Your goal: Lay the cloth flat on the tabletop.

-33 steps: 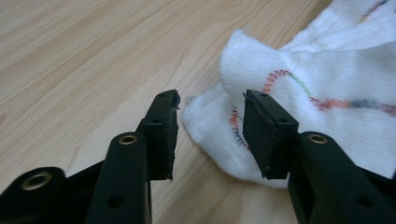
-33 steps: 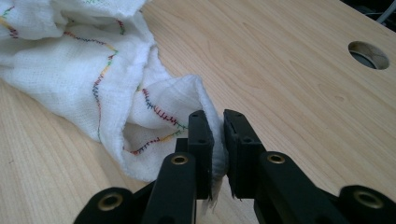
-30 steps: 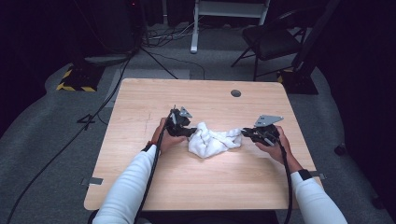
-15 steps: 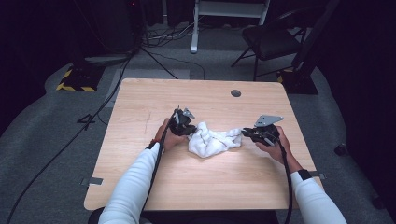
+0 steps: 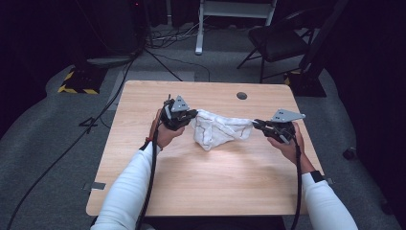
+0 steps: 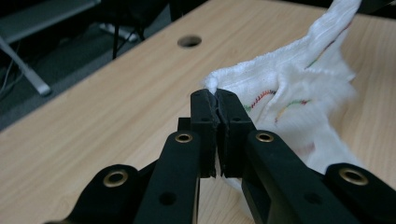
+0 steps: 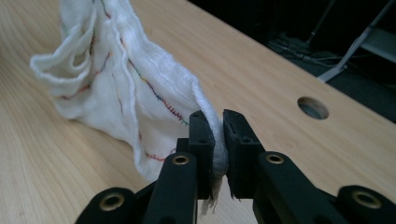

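White cloth (image 5: 220,132): stretched above desk (image 5: 201,177).
Left claw (image 6: 217,103): clamped on corner.
Right claw (image 7: 216,122): pinching edge thinly.
Risk: pull may slip it free.

A light wooden table (image 5: 191,187) stands on grey floor (image 5: 43,143). It has a round hole (image 5: 242,96) near its far edge. A white cloth (image 5: 218,132) with coloured stitching is near the table's middle, its lower folds resting on the wood.
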{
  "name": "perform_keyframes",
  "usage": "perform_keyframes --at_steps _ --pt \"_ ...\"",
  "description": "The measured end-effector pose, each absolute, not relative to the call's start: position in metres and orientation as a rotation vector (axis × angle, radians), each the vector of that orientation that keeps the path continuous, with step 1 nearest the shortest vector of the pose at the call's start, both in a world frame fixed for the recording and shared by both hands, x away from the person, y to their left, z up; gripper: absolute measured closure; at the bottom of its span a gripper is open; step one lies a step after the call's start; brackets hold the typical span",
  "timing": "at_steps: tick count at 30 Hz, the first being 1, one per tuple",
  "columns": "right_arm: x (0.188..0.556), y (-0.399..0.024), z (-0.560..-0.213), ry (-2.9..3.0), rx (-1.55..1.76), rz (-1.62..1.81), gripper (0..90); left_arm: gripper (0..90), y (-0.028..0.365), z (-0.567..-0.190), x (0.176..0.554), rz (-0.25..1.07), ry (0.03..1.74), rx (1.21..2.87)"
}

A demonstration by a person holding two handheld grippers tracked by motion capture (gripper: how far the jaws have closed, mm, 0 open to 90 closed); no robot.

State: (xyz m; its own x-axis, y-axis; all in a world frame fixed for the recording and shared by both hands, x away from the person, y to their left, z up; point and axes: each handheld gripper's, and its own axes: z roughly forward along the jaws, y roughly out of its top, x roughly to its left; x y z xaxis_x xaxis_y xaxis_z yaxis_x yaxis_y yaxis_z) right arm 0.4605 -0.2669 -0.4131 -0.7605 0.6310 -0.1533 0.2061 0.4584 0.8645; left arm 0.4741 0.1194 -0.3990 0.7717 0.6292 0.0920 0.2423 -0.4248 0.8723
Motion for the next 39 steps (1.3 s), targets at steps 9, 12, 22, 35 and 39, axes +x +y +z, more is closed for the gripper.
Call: perform_keyframes --at_steps 9,12,22,35,39 --pt "0.452 -0.271 -0.384 2.18 0.667 1.305 82.9 86.3 0.128 -0.367 0.453 0.552 0.568 1.955" --pt "0.449 -0.272 -0.38 2.162 0.662 1.316 82.9 86.3 0.13 -0.36 0.445 0.569 0.54 1.951" --pt "0.442 -0.271 -0.365 2.129 0.641 1.329 83.0 86.3 0.133 -0.348 0.434 0.595 0.509 1.944" --pt "0.463 -0.258 -0.357 2.09 0.696 1.265 83.0 86.1 0.131 -0.355 0.459 0.65 0.573 1.948" --pt "0.478 -0.254 -0.362 2.093 0.736 1.231 83.0 86.0 0.129 -0.36 0.472 0.661 0.604 1.945"
